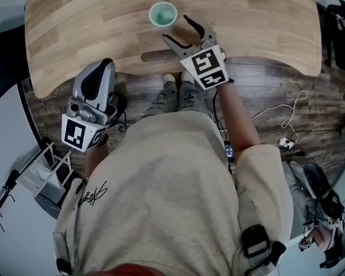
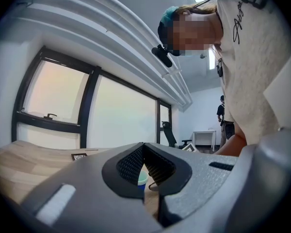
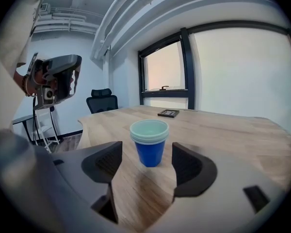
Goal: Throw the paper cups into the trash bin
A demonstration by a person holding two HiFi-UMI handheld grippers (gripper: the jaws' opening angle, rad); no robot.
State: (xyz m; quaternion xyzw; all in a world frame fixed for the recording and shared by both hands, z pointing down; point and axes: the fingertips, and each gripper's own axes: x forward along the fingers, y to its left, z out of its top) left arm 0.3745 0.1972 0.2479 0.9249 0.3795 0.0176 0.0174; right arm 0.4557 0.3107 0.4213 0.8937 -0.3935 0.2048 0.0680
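- Task barely started: the cups (image 3: 150, 142) stand upright on the bench (image 1: 75, 16), nothing lifted, nothing binned.
- Your right gripper (image 1: 176, 29) is wide open and empty. It points at the cups, which sit just ahead of the jaws and centred on the gap. No pad touches them.
- Your left gripper (image 1: 106, 68) has its jaws together on nothing. It sits off the bench's near edge, well apart from the cups.
- Left to do, as I read it: run the right gripper forward around the cups, clamp, lift, carry to the bin, drop.
- No bin shows in any view, so you'll have to find it first.
- Count:
  - one stack of cups, blue outside, mint inside; at least two nested rims show, exact number unclear
  - no loose cups elsewhere on the bench
  - two grippers
  - one small dark flat item (image 3: 169, 113) far back on the bench
  - one chair (image 3: 102, 101) beyond it
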